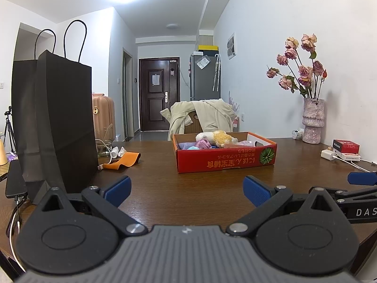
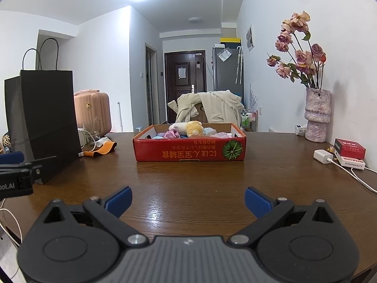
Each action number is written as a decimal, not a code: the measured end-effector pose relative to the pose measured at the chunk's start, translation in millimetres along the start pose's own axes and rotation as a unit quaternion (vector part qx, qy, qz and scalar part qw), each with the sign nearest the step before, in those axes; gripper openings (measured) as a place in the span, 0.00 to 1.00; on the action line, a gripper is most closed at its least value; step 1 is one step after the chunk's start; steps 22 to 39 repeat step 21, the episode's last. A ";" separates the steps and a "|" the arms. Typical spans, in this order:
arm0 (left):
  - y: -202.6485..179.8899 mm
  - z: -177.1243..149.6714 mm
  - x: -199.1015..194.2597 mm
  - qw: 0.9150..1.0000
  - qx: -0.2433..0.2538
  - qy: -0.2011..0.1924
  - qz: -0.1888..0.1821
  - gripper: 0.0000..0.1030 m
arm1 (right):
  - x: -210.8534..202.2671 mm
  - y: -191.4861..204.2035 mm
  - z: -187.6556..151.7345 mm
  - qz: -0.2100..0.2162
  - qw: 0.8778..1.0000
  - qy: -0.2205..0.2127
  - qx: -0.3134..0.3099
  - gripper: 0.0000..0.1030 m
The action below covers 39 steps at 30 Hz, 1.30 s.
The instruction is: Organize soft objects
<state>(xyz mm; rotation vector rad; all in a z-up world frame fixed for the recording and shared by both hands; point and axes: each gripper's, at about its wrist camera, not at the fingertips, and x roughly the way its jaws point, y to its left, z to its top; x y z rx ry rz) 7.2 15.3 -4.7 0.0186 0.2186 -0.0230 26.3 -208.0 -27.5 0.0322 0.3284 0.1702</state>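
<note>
Item 1. Your left gripper [image 1: 187,189]: jaws spread wide, nothing between the blue pads [image 1: 117,189], held low over the table [image 1: 200,195]. Item 2. Your right gripper [image 2: 187,200]: likewise released and empty, level with the left; its body carried the letters "DAS" in the left view, and the left's read "bot.AI" in the right view.

Item 3. Red box [image 2: 189,147]: it lay straight ahead of your right gripper and ahead-right of your left, well apart from both, its long side across your line of approach. You had the right hand squarer to it, by my judgement the nearer one. Soft items filled it: a yellow plush [image 2: 194,128], pink cloth [image 2: 173,134] and pale blue pieces. Its front bore yellow East Asian print, upside down and unreadable to me, beside a green melon picture.

Item 4. Orange cloth [image 1: 123,161]: loose on the table ahead-left of your left gripper, near a black bag [image 1: 54,122]; a white soft piece [image 1: 117,152] lay just behind it. I judged these the pieces left outside the box, your left hand closer.

Item 5. Vase [image 2: 317,115] and small red carton [image 2: 350,148], far right; print too small to read.
</note>
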 end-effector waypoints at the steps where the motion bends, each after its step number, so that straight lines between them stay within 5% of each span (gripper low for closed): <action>1: 0.1 0.2 -0.1 1.000 -0.001 -0.001 0.000 1.00 | 0.0 0.0 -0.1 0.000 1.000 0.000 0.000 0.99; 39: 2.0 1.9 -4.5 1.000 -0.011 -0.023 -0.011 1.00 | -3.6 -0.5 -0.3 -0.005 1.000 -0.017 0.003 0.99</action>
